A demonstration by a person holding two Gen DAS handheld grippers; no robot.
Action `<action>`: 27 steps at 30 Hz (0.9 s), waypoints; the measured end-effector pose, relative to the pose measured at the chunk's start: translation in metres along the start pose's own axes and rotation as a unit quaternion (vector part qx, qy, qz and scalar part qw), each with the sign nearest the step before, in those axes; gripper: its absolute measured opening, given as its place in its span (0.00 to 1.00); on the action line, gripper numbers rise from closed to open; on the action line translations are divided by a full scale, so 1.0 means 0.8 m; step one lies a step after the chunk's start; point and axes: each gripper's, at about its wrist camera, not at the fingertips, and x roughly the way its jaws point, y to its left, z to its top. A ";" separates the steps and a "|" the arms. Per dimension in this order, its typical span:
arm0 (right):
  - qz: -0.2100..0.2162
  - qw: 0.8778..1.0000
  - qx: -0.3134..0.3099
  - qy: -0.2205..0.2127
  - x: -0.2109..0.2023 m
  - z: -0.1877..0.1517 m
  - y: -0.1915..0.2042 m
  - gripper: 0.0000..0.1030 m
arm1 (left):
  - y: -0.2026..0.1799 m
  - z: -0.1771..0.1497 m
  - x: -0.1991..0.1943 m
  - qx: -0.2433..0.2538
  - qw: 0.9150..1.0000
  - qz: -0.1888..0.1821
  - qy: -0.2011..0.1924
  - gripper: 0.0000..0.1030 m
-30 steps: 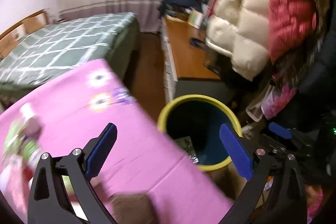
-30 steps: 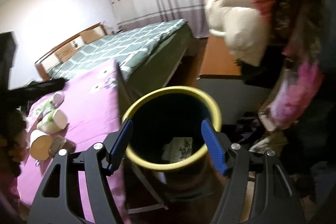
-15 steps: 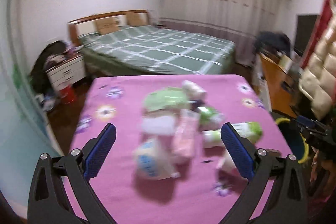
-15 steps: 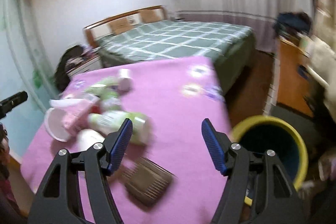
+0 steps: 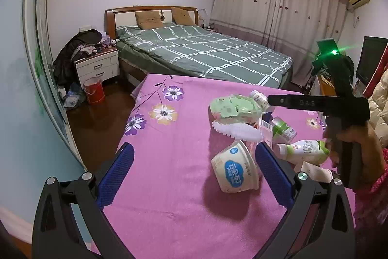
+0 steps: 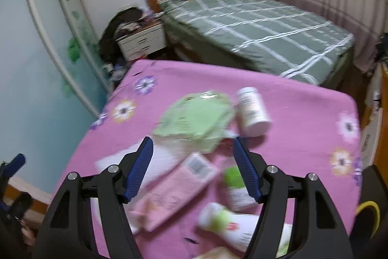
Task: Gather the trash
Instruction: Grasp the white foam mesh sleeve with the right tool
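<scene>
Trash lies in a pile on a pink flowered table cloth. A white yogurt tub with a blue label lies on its side by my open, empty left gripper. Behind the tub lie a green pack, a white-and-green bottle and a small white bottle. My right gripper is open and empty above the pile, over a pink packet, the green pack and the white bottle. The right gripper's body shows in the left wrist view.
A yellow-rimmed bin shows at the table's right side. A bed with a green checked cover stands behind the table. A white nightstand and a red bucket stand at the left by a sliding door.
Both grippers have swung from the yellow bin at the right to the table. The left one now faces the yogurt tub; the right one has dropped closer over the pile. Both stay open.
</scene>
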 end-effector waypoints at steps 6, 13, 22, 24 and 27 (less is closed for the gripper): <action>0.024 0.996 -0.082 -0.008 -0.017 -0.036 0.058 0.63 | 0.003 0.000 -0.029 0.012 1.000 0.018 -0.010 0.95; 0.003 0.989 -0.148 0.015 0.008 -0.045 0.109 0.63 | 0.010 -0.009 -0.056 0.016 0.998 0.056 -0.019 0.95; -0.047 0.981 -0.176 0.064 0.068 -0.040 0.123 0.37 | 0.021 -0.018 -0.049 0.014 0.998 0.053 -0.001 0.95; -0.049 0.982 -0.172 0.060 0.066 -0.039 0.118 0.16 | 0.022 -0.020 -0.043 0.012 0.999 0.050 0.004 0.95; -0.043 0.986 -0.159 0.038 0.048 -0.039 0.109 0.14 | 0.022 -0.022 -0.037 0.010 0.999 0.044 0.010 0.95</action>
